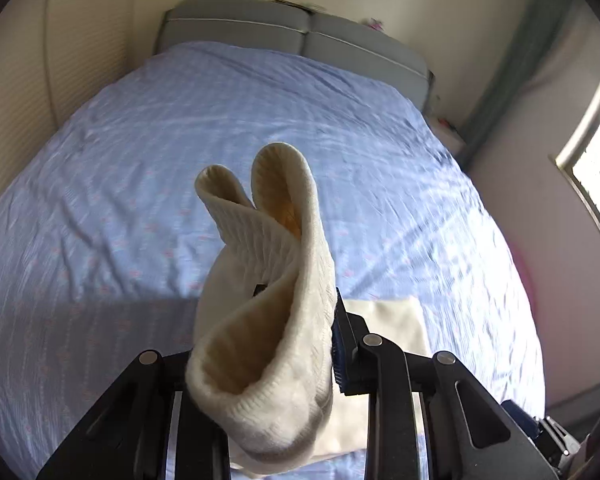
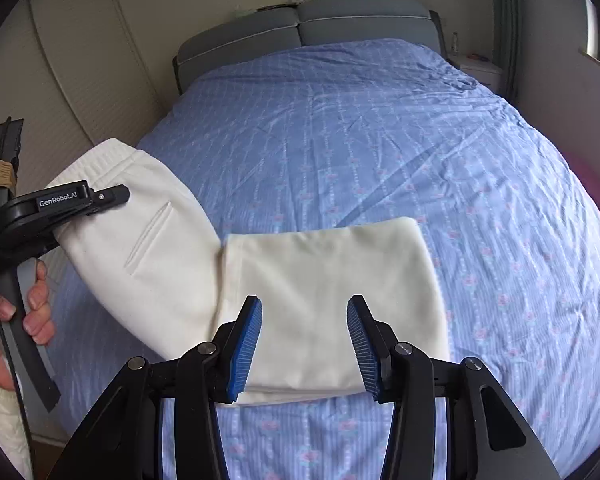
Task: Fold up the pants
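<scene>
My left gripper clamped pants waistband, lifted mid-left; my right gripper gaped over folded legs; bedspread bare beyond.

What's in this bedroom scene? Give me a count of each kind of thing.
Cream pants: 1
Grippers: 2, the left gripper pinching the waistband, the right gripper with fingers apart
Bed: 1
Headboard cushions: 2
Total: 6
</scene>
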`<state>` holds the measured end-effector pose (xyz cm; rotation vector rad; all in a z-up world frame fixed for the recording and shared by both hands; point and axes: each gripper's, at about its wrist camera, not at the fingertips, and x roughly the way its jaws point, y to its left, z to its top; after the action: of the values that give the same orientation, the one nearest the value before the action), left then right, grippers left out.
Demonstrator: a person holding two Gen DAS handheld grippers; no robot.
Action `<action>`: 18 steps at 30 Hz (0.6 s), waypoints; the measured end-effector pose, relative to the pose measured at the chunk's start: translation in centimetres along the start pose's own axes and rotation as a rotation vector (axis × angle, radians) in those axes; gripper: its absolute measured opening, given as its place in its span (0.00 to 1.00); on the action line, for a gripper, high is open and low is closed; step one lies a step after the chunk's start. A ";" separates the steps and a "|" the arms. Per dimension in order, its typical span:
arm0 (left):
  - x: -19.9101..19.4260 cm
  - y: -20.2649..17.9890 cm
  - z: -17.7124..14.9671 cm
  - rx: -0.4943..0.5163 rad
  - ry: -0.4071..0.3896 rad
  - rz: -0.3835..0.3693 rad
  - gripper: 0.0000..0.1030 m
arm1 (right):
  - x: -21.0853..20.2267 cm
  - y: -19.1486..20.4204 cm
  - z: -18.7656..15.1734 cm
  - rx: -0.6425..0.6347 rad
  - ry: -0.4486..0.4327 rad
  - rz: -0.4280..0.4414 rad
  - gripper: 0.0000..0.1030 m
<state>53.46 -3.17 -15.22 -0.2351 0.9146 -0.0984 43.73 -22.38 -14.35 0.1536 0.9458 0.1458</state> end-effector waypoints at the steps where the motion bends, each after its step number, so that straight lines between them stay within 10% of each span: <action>1: 0.9 -2.0 -0.5 0.021 0.016 -0.003 0.27 | -0.3 -1.5 -0.1 0.009 -0.001 -0.007 0.45; 13: 17.3 -14.5 -9.2 0.211 0.343 0.150 0.30 | 1.1 -17.9 -1.6 0.126 0.087 -0.012 0.45; 18: 19.4 -15.6 -10.4 0.159 0.438 -0.012 0.65 | 2.7 -20.9 -2.2 0.150 0.131 -0.008 0.45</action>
<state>57.24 -23.52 -32.54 -0.0704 1.3337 -0.2394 44.64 -42.19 -21.82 0.2818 1.0881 0.0781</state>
